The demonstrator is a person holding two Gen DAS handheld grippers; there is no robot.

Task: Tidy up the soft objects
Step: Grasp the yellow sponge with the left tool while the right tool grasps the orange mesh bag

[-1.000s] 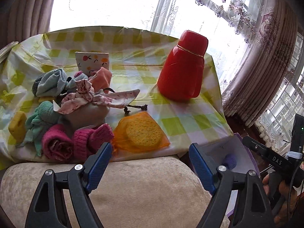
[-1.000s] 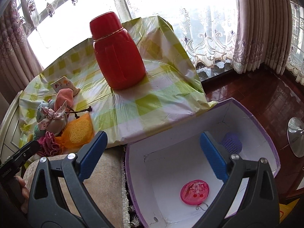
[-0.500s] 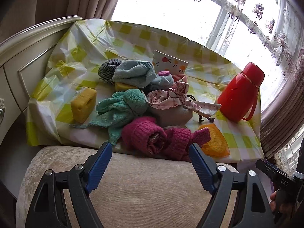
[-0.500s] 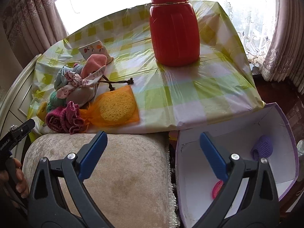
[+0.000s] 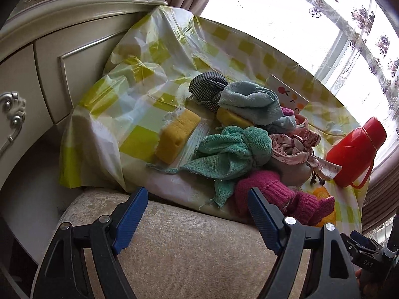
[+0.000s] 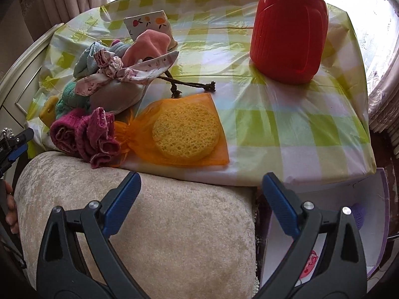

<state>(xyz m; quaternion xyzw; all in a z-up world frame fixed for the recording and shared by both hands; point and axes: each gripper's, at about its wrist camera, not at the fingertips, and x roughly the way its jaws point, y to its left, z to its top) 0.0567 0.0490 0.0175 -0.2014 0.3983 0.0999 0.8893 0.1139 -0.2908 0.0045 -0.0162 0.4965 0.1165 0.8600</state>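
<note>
A heap of soft things lies on the checked tablecloth [image 5: 139, 94]: a yellow sponge block [image 5: 178, 137], a green towel [image 5: 232, 154], a light blue towel [image 5: 251, 102], a magenta knit piece [image 5: 271, 194], a floral drawstring pouch [image 6: 117, 84] and a round sponge in an orange mesh bag [image 6: 185, 134]. My left gripper [image 5: 197, 214] is open and empty over the beige cushion [image 5: 189, 254], just short of the green towel. My right gripper [image 6: 199, 199] is open and empty over the cushion, in front of the orange bag.
A red jug [image 6: 289, 27] stands at the table's far right. A white box with a purple rim [image 6: 371, 224] sits on the floor at the right, holding a purple item [image 6: 359, 214]. A cream cabinet [image 5: 37, 69] stands left of the table.
Both grippers have swung left. The left view went from the jug side to the left end of the heap. The right view went from the box to the table.
</note>
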